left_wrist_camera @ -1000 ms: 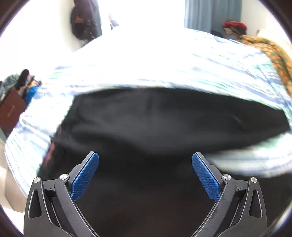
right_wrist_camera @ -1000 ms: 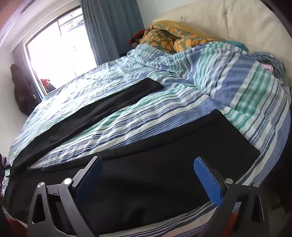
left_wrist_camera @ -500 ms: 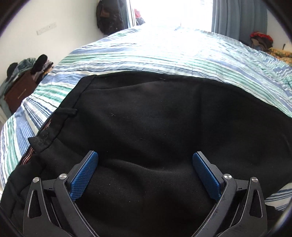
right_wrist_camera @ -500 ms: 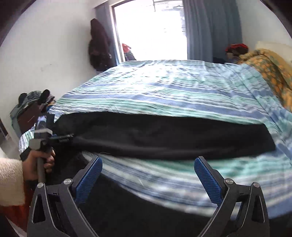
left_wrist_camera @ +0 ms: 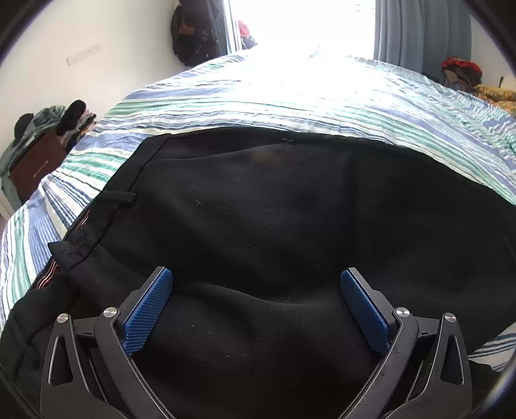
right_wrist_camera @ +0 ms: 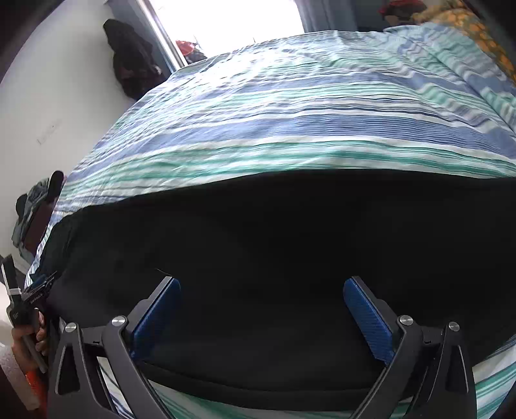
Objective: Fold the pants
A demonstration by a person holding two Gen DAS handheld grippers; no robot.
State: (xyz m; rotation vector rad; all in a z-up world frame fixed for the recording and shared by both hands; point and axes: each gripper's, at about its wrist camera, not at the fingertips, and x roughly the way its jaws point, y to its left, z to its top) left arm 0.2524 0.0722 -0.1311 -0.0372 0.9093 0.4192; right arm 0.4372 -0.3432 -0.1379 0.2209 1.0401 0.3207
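Black pants (left_wrist_camera: 290, 209) lie spread flat on the striped bed, with the waistband and a belt loop (left_wrist_camera: 119, 198) at the left of the left wrist view. My left gripper (left_wrist_camera: 256, 306) hovers open low over the seat area, nothing between its blue pads. The right wrist view shows the same black pants (right_wrist_camera: 274, 241) filling the lower half. My right gripper (right_wrist_camera: 261, 317) is open just above the fabric near the bed's front edge. The other hand-held gripper (right_wrist_camera: 30, 296) shows at the far left, held by a person's hand (right_wrist_camera: 27, 345).
The blue, green and white striped bedspread (left_wrist_camera: 290, 96) stretches toward a bright window (right_wrist_camera: 225, 19). A brown cabinet with piled clothes (left_wrist_camera: 35, 141) stands at the left. Dark bags (left_wrist_camera: 193, 29) hang on the wall. An orange patterned blanket (right_wrist_camera: 477, 29) lies at the back right.
Both grippers swung from the pant legs toward the waist end and dropped lower over the fabric. The right view turned from the headboard side to the window. Both stayed open.
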